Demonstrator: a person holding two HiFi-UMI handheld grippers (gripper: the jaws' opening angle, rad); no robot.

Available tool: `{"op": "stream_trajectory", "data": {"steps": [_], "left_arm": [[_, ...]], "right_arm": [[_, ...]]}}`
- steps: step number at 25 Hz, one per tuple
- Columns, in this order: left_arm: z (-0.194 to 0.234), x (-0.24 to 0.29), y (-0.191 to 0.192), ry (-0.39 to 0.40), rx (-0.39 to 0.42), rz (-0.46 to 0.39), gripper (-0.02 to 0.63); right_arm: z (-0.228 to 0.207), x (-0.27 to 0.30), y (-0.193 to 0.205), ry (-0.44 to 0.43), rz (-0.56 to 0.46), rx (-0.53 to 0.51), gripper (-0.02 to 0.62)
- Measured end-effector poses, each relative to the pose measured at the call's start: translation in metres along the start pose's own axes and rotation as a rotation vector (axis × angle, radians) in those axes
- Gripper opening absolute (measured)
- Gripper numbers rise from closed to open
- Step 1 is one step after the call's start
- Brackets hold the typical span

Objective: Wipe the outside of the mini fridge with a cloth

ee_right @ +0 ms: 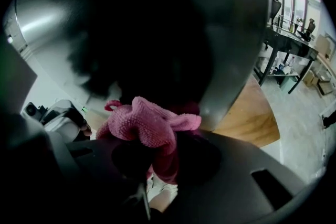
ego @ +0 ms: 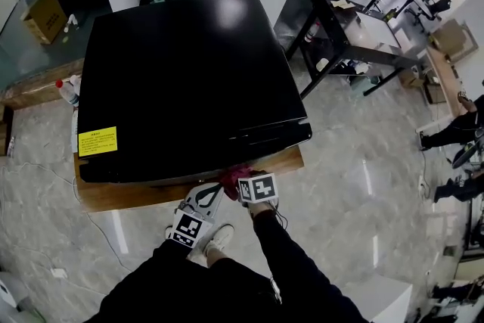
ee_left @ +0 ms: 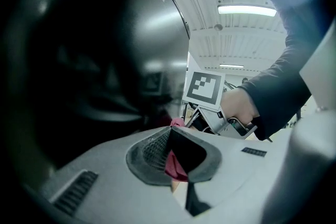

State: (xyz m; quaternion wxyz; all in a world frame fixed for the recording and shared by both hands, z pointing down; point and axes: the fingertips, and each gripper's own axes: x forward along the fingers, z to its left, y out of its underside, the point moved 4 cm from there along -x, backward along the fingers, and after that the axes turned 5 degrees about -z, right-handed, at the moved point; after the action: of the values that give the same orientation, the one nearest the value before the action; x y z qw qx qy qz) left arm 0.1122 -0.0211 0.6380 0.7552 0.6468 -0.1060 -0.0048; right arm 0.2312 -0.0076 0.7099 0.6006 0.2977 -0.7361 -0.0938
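Right gripper view: right gripper (ee_right: pixel 152 160) and left gripper (ee_left: pixel 176 157) both pinch crumpled pink microfibre cloth (ee_right: pixel 149 123) at glossy black mini fridge's (ego: pixel 189 72) 6 o'clock edge; front wipe likely starting, next needs pressed sideways sweep

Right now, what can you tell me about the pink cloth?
The pink cloth looks fuzzy, like microfibre, and is bunched into soft folds. The right gripper pinches it, and a bit of it sits between the left gripper's jaws too. It is held up at the front of the black mini fridge; I cannot tell whether it touches.
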Motion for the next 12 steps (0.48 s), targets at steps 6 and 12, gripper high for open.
{"op": "stream_trajectory", "data": {"steps": [6, 12], "left_arm": [[-0.016, 0.023, -0.006, -0.004, 0.009, -0.013, 0.006], [-0.025, 0.027, -0.009, -0.016, 0.004, -0.008, 0.006]], "right_arm": [[-0.048, -0.013, -0.005, 0.037, 0.011, -0.037, 0.106], [-0.078, -0.028, -0.009, 0.07, -0.023, -0.032, 0.087]]}}
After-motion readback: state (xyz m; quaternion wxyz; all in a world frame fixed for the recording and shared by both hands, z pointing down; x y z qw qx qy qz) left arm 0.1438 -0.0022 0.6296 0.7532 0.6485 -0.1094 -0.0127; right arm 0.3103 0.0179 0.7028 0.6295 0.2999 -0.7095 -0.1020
